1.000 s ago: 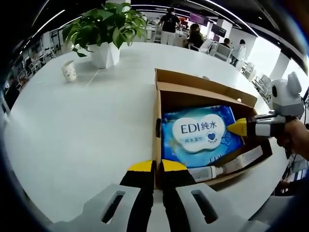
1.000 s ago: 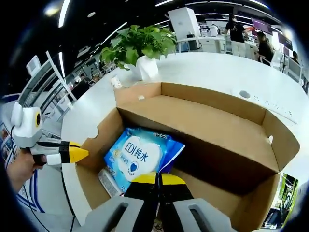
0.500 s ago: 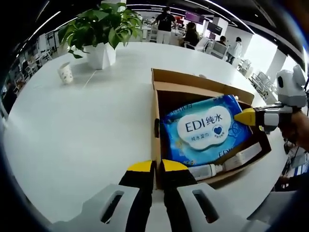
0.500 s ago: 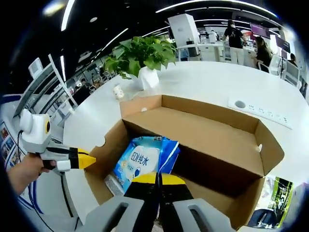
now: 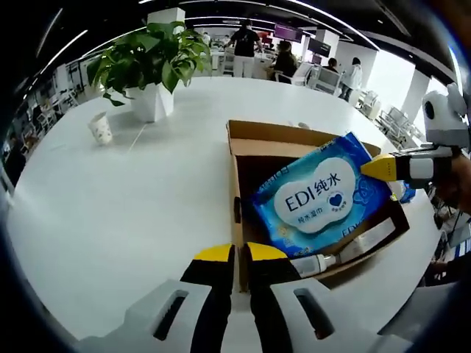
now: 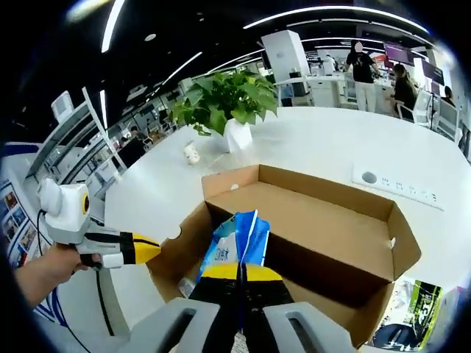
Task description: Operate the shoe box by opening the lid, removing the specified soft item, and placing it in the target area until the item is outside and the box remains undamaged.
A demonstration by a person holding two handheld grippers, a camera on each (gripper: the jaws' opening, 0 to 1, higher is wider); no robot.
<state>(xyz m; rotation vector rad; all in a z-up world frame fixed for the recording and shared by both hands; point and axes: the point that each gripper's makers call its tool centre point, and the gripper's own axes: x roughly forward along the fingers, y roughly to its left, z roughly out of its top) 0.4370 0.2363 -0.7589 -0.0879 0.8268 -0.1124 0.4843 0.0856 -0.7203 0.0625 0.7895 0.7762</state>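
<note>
An open cardboard shoe box [image 5: 294, 137] lies on the white table. A blue wet-wipes pack [image 5: 316, 195] with a white "EDI" label hangs tilted above the box's floor, its upper right corner pinched by my right gripper [image 5: 370, 168]. In the right gripper view the pack [image 6: 237, 239] rises edge-on from my right gripper [image 6: 239, 271], above the box [image 6: 324, 220]. My left gripper [image 5: 239, 254] is shut on the box's near side wall; it also appears as the left gripper [image 6: 151, 250] at the box's corner. A white tube [image 5: 346, 252] lies along the box floor.
A potted plant [image 5: 151, 55] and a small paper cup [image 5: 99, 127] stand at the far left of the table [image 5: 132, 198]. A white power strip [image 6: 397, 187] lies beyond the box. People stand far off at the back.
My right gripper has lifted the wipes pack up off the box floor and tilted it. The left gripper has kept its hold on the box wall.
</note>
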